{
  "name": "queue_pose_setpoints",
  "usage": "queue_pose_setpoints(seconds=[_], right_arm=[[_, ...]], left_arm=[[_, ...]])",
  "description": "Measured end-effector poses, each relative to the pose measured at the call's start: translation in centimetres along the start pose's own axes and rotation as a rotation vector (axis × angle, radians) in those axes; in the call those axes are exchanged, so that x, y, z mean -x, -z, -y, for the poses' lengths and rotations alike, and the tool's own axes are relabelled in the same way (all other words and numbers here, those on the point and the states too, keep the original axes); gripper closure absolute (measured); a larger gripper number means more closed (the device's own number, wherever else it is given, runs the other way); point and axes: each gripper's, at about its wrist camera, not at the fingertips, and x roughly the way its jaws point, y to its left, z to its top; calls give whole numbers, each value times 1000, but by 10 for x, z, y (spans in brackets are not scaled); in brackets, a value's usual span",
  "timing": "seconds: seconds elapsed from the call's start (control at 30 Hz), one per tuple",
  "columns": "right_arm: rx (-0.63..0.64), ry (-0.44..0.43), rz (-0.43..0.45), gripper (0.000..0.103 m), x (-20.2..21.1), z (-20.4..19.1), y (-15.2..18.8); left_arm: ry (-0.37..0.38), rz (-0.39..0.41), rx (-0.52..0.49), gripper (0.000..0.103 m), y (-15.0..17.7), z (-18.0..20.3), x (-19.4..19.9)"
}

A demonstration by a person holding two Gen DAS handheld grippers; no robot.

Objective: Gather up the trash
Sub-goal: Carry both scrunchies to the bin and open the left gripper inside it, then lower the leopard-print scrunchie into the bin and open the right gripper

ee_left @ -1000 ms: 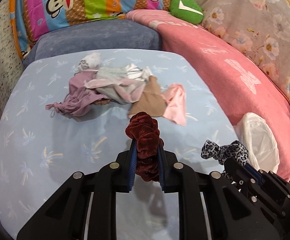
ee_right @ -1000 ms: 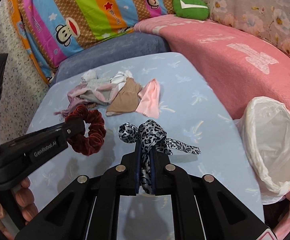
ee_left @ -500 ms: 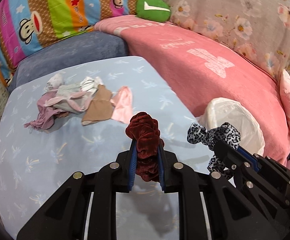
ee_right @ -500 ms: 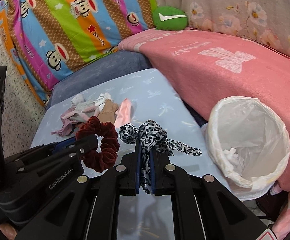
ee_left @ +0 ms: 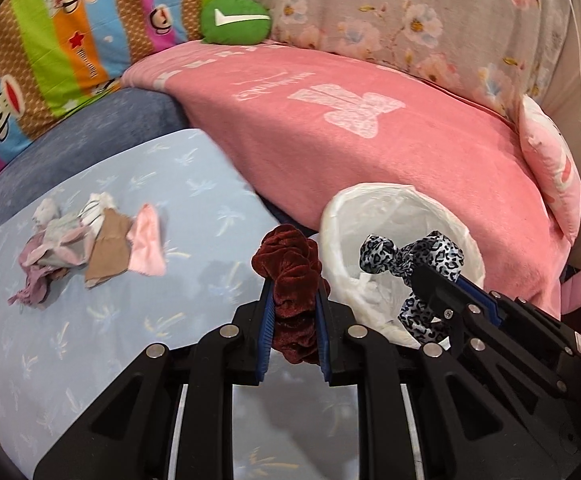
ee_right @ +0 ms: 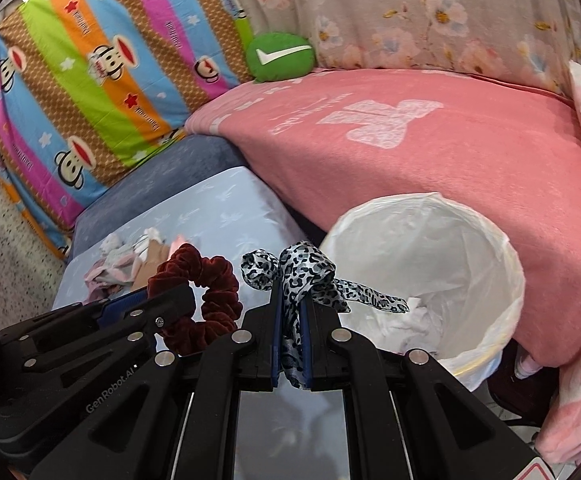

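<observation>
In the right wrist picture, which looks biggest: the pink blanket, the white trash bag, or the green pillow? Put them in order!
1. pink blanket
2. white trash bag
3. green pillow, though it lies farthest away, so it may look smaller than it is.

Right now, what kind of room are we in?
Most likely a bedroom or a lounge at home: a pink blanket spread over soft furniture, a cartoon-monkey striped cover behind it, and a bag-lined trash bin beside a low surface under a pale blue cloth.
</observation>
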Motion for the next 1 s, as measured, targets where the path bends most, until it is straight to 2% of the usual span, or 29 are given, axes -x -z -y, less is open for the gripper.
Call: queue_pose_setpoints(seconds=[0.4, 0.63, 0.7, 0.83, 0.87, 1.0], right_arm=[[-104, 84, 20, 94, 1, 67, -10], [-125, 124, 27, 90, -1, 92, -16], [-123, 137, 33, 89, -2, 95, -19], [-128, 149, 44, 87, -2, 100, -23], [-131, 153, 47, 83, -3, 101, -24], [-128, 155, 51, 72, -4, 101, -25]], left_arm=[[92, -20, -95, 84, -20, 59, -30], [126, -36, -90, 80, -28, 73, -42], [123, -36, -86, 73, -29, 74, -43], [96, -22, -70, 43, -32, 72, -43], [89, -16, -57, 40, -32, 69, -42], [80, -14, -34, 39, -34, 60, -41]])
